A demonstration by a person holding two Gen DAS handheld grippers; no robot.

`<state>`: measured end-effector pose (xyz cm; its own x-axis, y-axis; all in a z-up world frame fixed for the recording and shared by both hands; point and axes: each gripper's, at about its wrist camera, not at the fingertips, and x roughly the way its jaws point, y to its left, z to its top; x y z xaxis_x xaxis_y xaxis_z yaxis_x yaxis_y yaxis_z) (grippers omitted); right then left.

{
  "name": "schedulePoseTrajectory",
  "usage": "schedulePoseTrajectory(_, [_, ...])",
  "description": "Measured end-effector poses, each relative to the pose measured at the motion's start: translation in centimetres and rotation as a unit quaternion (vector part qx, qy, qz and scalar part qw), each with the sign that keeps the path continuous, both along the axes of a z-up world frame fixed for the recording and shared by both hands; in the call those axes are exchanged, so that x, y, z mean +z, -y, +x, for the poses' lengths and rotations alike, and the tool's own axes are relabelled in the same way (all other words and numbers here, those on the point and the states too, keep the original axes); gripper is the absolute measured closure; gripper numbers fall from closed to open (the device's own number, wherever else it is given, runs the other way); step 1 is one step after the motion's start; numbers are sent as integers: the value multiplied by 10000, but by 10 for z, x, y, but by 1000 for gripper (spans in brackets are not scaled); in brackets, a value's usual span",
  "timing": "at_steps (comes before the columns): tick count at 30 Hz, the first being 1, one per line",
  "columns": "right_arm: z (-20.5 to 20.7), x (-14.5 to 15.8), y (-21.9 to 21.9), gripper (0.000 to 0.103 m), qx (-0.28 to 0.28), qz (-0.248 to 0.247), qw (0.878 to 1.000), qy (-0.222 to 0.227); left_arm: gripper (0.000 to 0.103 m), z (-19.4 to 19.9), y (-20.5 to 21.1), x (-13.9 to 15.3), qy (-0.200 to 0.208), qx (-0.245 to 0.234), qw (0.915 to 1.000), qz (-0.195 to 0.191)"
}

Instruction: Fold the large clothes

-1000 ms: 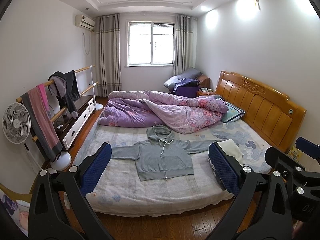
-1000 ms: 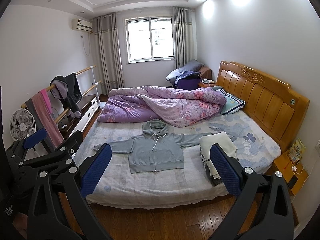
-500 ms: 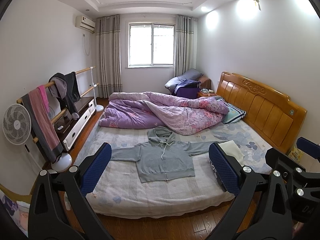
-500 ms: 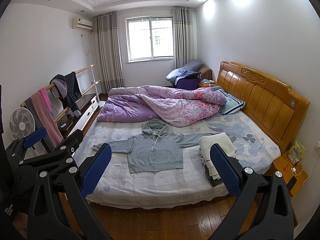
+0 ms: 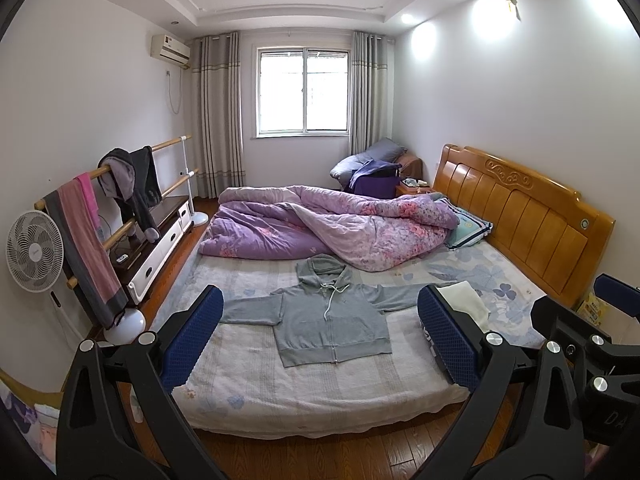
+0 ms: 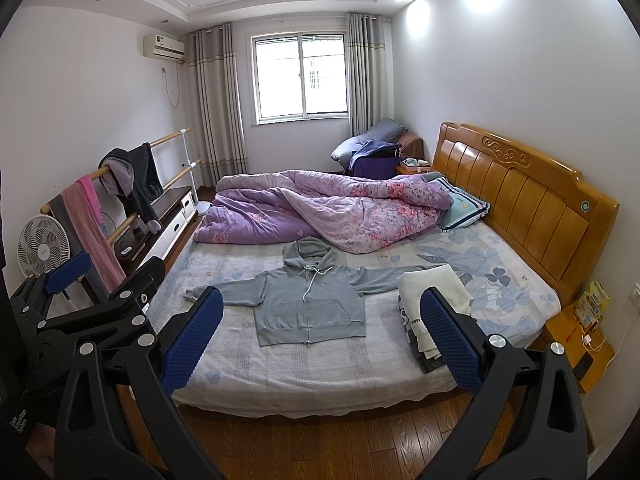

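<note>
1. Grey hoodie (image 5: pixel 332 320): lies flat, front up, zip closed, both sleeves spread sideways, hood toward the quilt; placed mid-bed on the near half of the bed (image 5: pixel 280 384).
2. Purple floral quilt (image 5: pixel 332 224): bunched across the far half of the bed, just beyond the hoodie's hood.
3. Stack of folded clothes (image 6: pixel 432 300): cream piece on top, darker pieces beneath; on the bed to the hoodie's headboard side, its edge meeting the hoodie's sleeve end.
4. Wooden headboard (image 6: pixel 520 200): at the bed's end past the folded stack.
5. Pillow (image 6: pixel 464 208): striped blue, beside the headboard, partly under the quilt.
6. Left claw (image 5: pixel 320 342): spread wide, nothing between its blue pads; held in the air in front of the bed's near edge, apart from the hoodie.
7. Right claw (image 6: pixel 320 342): spread wide, holding nothing; likewise in front of the bed's near edge, clear of the hoodie.
8. White fan (image 5: pixel 34 252): on the floor off the bed's foot side, well apart from the hoodie.
9. Wooden rail rack (image 5: pixel 120 168): next to the fan, draped with dark and pink garments.
</note>
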<state>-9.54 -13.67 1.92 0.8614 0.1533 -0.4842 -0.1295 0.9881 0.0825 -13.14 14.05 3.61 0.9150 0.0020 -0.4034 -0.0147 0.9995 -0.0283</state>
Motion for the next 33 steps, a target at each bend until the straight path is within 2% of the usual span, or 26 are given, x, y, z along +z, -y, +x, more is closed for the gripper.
schedulePoseTrajectory(33, [1, -3, 9, 8, 20, 28, 10000, -64, 5, 1, -8, 0, -30, -24, 10000, 3])
